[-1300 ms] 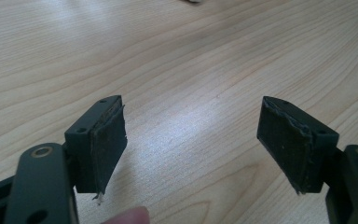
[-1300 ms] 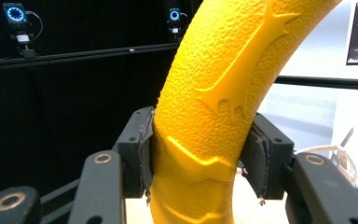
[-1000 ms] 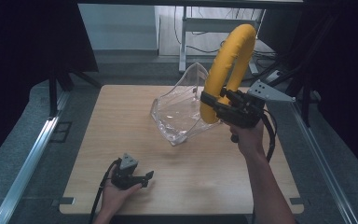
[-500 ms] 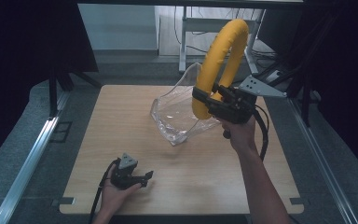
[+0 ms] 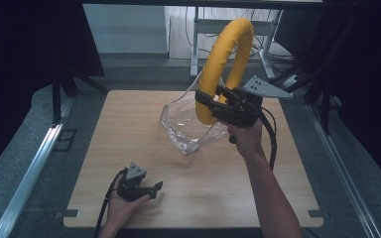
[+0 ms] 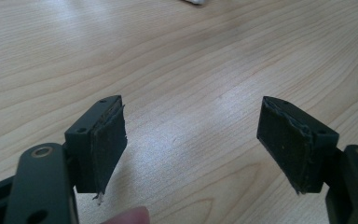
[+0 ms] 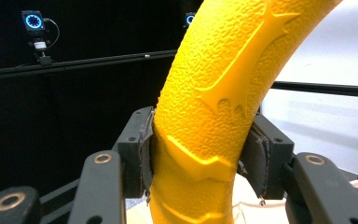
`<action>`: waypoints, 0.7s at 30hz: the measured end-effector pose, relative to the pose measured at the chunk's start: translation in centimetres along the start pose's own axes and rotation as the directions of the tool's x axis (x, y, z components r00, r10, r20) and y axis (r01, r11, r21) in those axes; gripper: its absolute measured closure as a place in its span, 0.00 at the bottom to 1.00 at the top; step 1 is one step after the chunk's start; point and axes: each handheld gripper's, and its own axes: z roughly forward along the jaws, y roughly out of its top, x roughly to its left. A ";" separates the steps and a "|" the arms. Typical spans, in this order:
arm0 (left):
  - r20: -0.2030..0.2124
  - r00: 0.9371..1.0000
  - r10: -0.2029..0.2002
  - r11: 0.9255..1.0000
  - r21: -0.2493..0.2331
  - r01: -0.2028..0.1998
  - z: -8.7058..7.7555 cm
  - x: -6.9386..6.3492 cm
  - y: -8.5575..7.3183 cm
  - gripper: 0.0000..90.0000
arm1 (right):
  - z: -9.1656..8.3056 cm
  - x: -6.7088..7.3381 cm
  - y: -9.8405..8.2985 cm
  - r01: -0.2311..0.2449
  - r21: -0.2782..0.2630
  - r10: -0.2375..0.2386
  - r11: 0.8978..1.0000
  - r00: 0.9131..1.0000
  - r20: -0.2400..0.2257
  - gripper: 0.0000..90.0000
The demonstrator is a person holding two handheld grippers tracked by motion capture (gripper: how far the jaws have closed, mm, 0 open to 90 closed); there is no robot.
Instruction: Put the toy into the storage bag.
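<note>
A big yellow ring (image 5: 225, 59) with a pebbled skin is held upright in the air over the far middle of the table. My right gripper (image 5: 209, 105) is shut on its lower part; in the right gripper view the yellow ring (image 7: 214, 107) is squeezed between both pads (image 7: 145, 156). Just below and left of it a crumpled clear plastic bag (image 5: 186, 124) stands open on the wooden table (image 5: 129, 124). My left gripper (image 5: 154, 191) rests near the front left edge, open, and in the left gripper view its fingertips (image 6: 109, 140) have bare wood between them.
A metal-framed stand (image 5: 228, 29) and cables sit beyond the table's far edge. Grey rails (image 5: 34, 163) run along both sides of the table. Dark curtains close off left and right.
My right gripper has carried the yellow ring a little left and higher, tipping it more upright above the bag. The left gripper has stayed put.
</note>
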 end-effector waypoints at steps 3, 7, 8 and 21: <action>0.000 1.000 0.000 1.000 -0.001 0.000 0.0 0.0 0.0 0.27 | 0.4 0.1 0.0 0.000 0.002 0.000 1.000 1.000 -0.005 0.54; 0.000 1.000 0.001 1.000 -0.001 -0.001 0.0 0.0 0.0 0.27 | 1.0 0.2 -0.1 -0.002 0.002 0.002 1.000 1.000 -0.012 0.54; -0.001 1.000 0.001 1.000 -0.001 -0.001 0.0 0.0 0.0 0.27 | 1.1 0.2 -0.1 -0.003 0.004 0.003 1.000 1.000 -0.013 0.54; -0.001 1.000 -0.008 1.000 -0.001 0.008 0.0 0.1 -0.1 0.27 | 2.9 0.4 -1.3 -0.009 0.014 0.010 1.000 0.999 -0.046 0.54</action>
